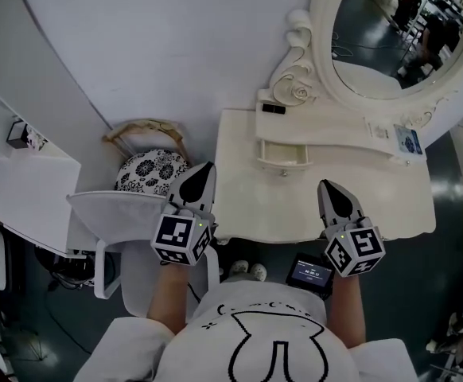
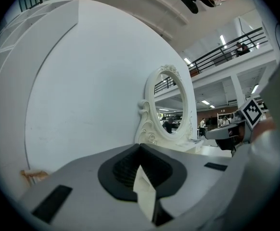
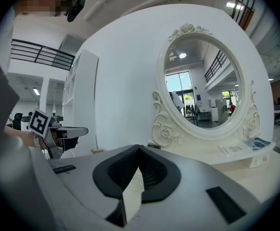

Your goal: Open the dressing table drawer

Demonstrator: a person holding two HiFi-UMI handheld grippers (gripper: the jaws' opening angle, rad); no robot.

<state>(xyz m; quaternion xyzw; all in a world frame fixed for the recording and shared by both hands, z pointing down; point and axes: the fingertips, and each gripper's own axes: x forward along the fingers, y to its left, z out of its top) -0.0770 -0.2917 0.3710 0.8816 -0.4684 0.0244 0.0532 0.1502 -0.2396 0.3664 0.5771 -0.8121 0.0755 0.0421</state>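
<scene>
— How are the fingers of the left gripper [image 1: 205, 170] and the right gripper [image 1: 327, 188] seen?
— Both pairs are pressed together, with nothing held, near the worktop's [image 1: 391, 193] front edge.
— And the drawer [image 1: 282, 154]?
— It is found below the mirror [image 1: 391, 22], untouched, apart from both.

Head view over dressing table [image 1: 247, 189]; others share mirror [image 3: 202, 76].

Head view: the oval mirror [image 1: 391, 38] is cut off by the top and right edges. The print on the leaflet [image 1: 407, 140] at its foot is too small to read, as is the screen of the black device [image 1: 309, 271] below the desk [image 1: 375, 205] edge. Left gripper view: the body of the left gripper [image 2: 140, 147] hides the near part of the desk, and figures in the mirror are too small to tell.
</scene>
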